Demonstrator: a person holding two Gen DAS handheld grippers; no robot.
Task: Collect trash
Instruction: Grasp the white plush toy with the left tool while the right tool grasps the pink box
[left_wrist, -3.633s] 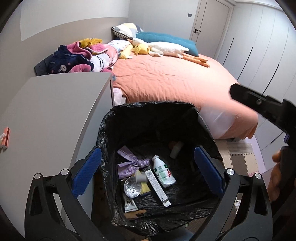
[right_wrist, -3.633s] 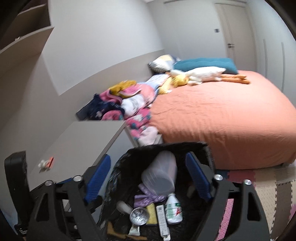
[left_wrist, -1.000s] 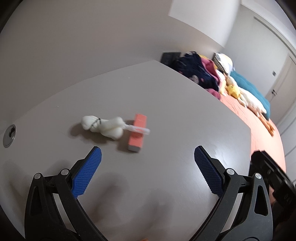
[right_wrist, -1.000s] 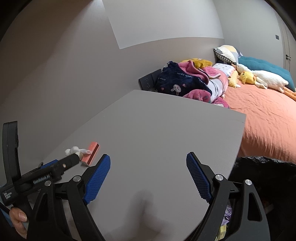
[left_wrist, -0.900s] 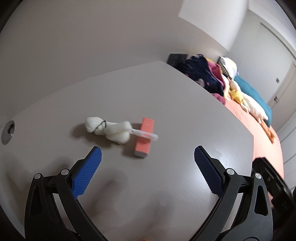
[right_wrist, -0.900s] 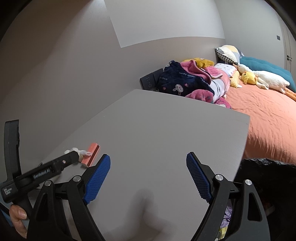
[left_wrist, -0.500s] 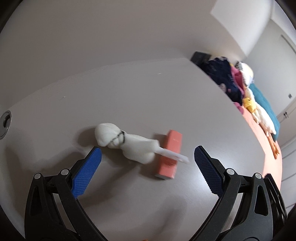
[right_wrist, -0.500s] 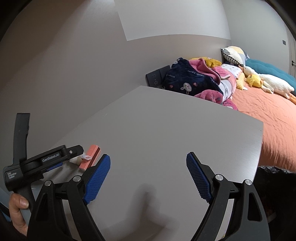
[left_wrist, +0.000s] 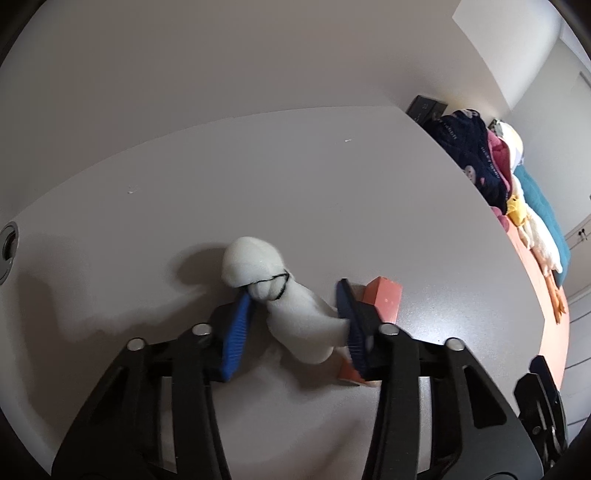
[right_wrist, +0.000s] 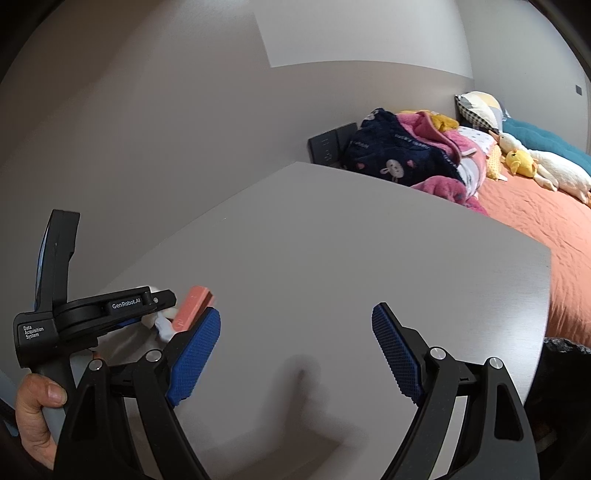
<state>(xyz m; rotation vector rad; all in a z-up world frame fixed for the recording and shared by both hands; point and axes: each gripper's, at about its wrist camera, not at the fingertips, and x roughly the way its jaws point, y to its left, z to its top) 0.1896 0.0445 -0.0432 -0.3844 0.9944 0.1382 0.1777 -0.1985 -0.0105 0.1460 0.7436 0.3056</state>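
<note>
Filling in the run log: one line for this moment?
left gripper: closing around white wad | right gripper: open, idle | pink block: on desk

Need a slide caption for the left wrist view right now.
Left gripper closing around a white tissue wad beside a pink box on the grey desk.

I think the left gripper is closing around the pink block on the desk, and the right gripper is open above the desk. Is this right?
Not quite. The left gripper is closing around the white wad, not the pink block, which lies just outside its right finger; the left wrist view shows this. The right gripper is indeed open above the desk.
</note>
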